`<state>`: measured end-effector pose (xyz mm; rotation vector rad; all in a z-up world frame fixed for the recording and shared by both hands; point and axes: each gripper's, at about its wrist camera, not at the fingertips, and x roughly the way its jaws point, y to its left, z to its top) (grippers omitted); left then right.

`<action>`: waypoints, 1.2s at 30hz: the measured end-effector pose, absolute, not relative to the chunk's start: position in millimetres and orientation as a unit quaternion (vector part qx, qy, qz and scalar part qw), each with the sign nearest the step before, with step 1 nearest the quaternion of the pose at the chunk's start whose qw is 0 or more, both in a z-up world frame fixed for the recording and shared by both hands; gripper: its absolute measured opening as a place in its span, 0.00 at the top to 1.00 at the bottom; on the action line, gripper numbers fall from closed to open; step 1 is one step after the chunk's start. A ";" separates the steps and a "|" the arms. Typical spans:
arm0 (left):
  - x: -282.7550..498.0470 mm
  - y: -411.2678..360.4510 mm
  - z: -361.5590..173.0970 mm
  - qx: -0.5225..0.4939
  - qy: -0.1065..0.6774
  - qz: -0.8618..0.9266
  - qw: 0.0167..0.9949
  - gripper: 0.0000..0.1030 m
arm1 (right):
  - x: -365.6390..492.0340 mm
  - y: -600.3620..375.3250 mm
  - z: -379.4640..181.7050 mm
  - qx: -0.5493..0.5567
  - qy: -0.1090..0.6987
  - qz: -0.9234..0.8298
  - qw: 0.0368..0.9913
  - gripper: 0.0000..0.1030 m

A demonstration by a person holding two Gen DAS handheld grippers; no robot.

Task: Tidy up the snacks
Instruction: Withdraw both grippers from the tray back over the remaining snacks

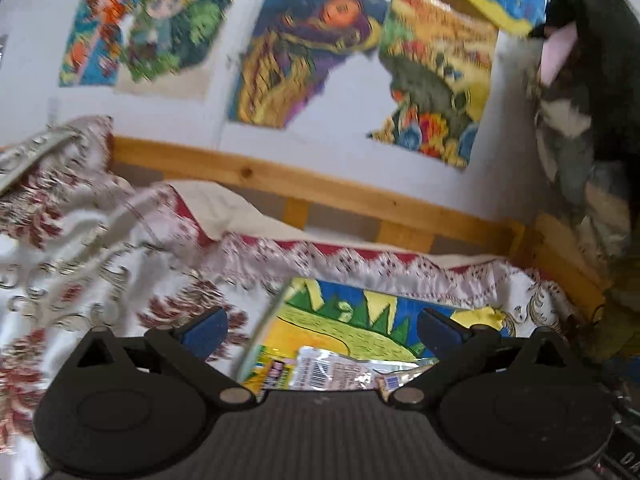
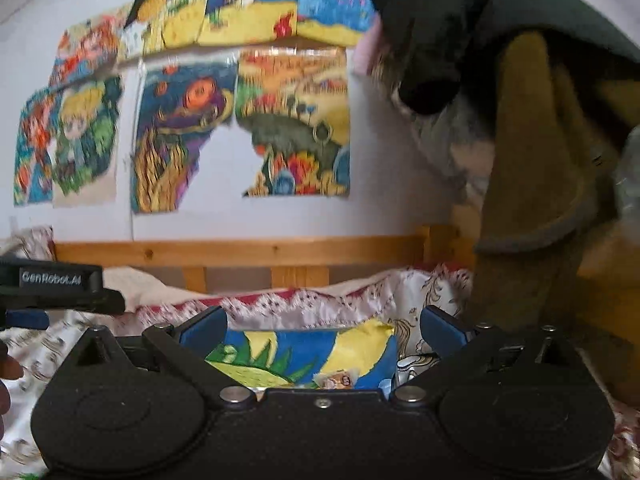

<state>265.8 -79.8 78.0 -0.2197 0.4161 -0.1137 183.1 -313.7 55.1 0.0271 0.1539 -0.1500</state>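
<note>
Two grippers: jaws spread wide, gripping nothing.
Left gripper (image 1: 322, 326): over silver snack packet (image 1: 340, 372), which lies on colourful painted sheet (image 1: 360, 320).
Right gripper (image 2: 323, 326): small snack packet (image 2: 338, 380) between fingers, untouched.
Underlay: patterned bedspread (image 1: 120, 280).

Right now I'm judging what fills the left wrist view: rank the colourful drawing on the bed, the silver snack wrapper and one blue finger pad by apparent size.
1. Colourful drawing, largest.
2. Silver snack wrapper.
3. Blue finger pad, smallest, though it is nearest the camera, so true size is unsure.
</note>
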 end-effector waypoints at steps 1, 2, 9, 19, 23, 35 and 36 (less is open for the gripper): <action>256.5 -75.0 80.0 -0.108 0.201 -0.055 0.972 0.01 | 173.0 -311.2 58.5 0.016 0.072 -0.076 0.994 0.01; 247.0 -71.2 81.0 -0.106 0.198 -0.054 0.973 0.01 | 163.5 -308.8 61.4 0.019 0.068 -0.078 0.994 0.01; 182.6 -43.9 76.9 -0.102 0.191 -0.050 0.975 0.01 | 110.9 -290.3 66.5 0.009 0.083 -0.071 0.994 0.01; 117.4 -11.8 50.6 -0.117 0.206 -0.025 0.971 0.00 | 51.7 -273.3 59.1 -0.002 0.110 -0.055 0.992 0.01; 96.9 -4.8 41.1 -0.109 0.206 -0.017 0.972 0.00 | 29.7 -267.3 45.5 -0.009 0.131 -0.046 0.990 0.01; 66.3 -5.2 13.4 -0.061 0.222 -0.011 0.973 0.00 | 4.4 -254.5 19.6 -0.020 0.185 -0.030 0.982 0.01; 65.8 -6.4 10.9 -0.058 0.226 -0.011 0.972 0.00 | 6.3 -253.8 18.6 -0.021 0.188 -0.030 0.981 0.01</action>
